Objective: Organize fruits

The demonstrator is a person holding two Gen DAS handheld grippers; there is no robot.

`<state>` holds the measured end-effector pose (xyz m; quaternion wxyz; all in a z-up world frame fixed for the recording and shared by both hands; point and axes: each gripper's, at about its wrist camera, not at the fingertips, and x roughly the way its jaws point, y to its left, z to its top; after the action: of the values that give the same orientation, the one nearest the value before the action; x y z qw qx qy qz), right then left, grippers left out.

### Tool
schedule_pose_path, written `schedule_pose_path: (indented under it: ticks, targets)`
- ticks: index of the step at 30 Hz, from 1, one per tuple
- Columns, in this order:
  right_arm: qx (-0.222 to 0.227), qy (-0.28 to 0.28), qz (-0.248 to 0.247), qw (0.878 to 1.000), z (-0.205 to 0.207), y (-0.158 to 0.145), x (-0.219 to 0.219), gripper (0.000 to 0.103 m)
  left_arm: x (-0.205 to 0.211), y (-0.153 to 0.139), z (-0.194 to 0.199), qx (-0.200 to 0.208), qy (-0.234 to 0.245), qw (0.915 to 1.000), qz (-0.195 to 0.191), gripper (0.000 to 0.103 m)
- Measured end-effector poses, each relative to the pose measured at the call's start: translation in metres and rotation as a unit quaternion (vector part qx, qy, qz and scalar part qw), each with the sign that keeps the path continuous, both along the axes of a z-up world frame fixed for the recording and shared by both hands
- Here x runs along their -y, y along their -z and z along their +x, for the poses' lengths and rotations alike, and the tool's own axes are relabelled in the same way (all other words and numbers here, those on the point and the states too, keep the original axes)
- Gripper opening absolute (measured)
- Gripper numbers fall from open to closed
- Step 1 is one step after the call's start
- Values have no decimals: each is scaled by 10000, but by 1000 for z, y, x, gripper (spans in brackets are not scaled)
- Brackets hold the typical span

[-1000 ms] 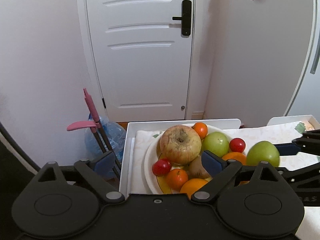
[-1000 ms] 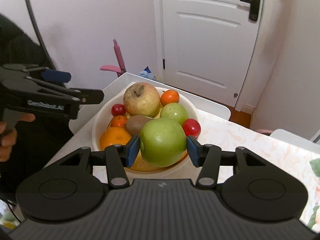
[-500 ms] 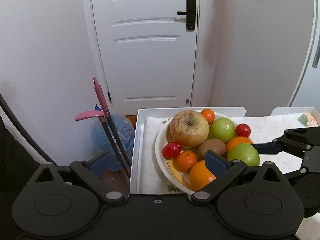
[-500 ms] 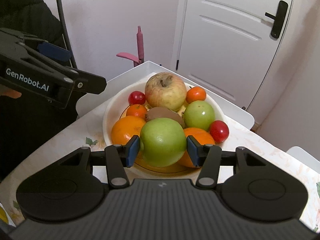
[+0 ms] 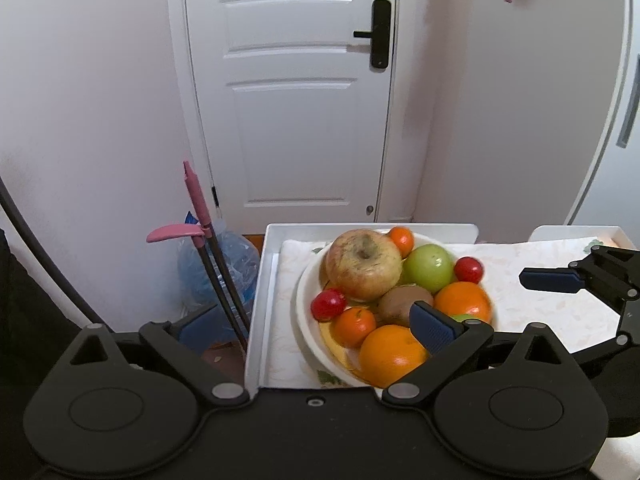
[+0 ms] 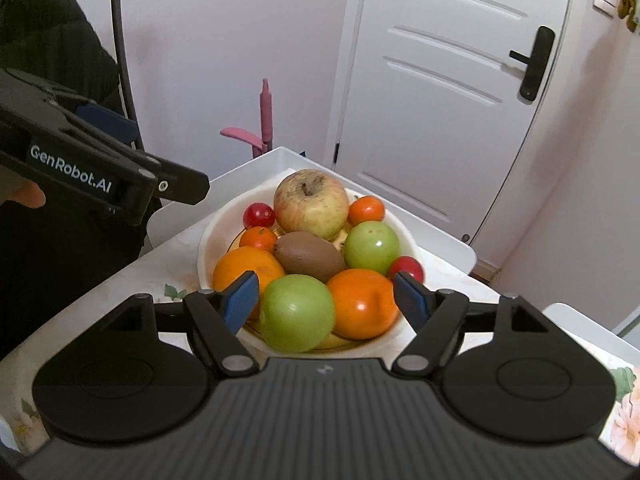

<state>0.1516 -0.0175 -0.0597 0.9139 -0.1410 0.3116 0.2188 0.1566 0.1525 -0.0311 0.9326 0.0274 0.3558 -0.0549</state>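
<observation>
Now green apple [image 6: 297, 312] in bowl [image 6: 208, 236]

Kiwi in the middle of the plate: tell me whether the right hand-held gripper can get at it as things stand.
Probably not directly. The right hand-held gripper is open, but the green apple and an orange sit between it and the kiwi; coming down from above looks freer.

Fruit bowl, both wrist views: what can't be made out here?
- Large green apple: left wrist view shows only a sliver behind the left gripper finger; whether it rests firmly in the bowl is unclear.
- Bowl's near rim: right wrist view, hidden by the right gripper body.
- Yellow item under the fruit: mostly covered, not identifiable.
- Table: cut off by frame edges.
</observation>
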Motion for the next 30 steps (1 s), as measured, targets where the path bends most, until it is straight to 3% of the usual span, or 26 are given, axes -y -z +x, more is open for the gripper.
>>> schedule_pose_path:
  ticks: [12,16,18,30]
  targets:
    - [154,828,437,9955,-62,-74,77,89,46,-57,-62,530,-7,9986,22,101]
    - [257,1280,605,9896,-93,-98,108,102,62,-74,-91,720,-25,9974,-33,101]
    - [301,1483,687,9861,-109,-107,121,103,72,-81,-106,771,-30,9970,-72,101]
    - [-83,2419,771,9672,-171,-104,161,103,117,-84,-172,899,-19,9959,47,103]
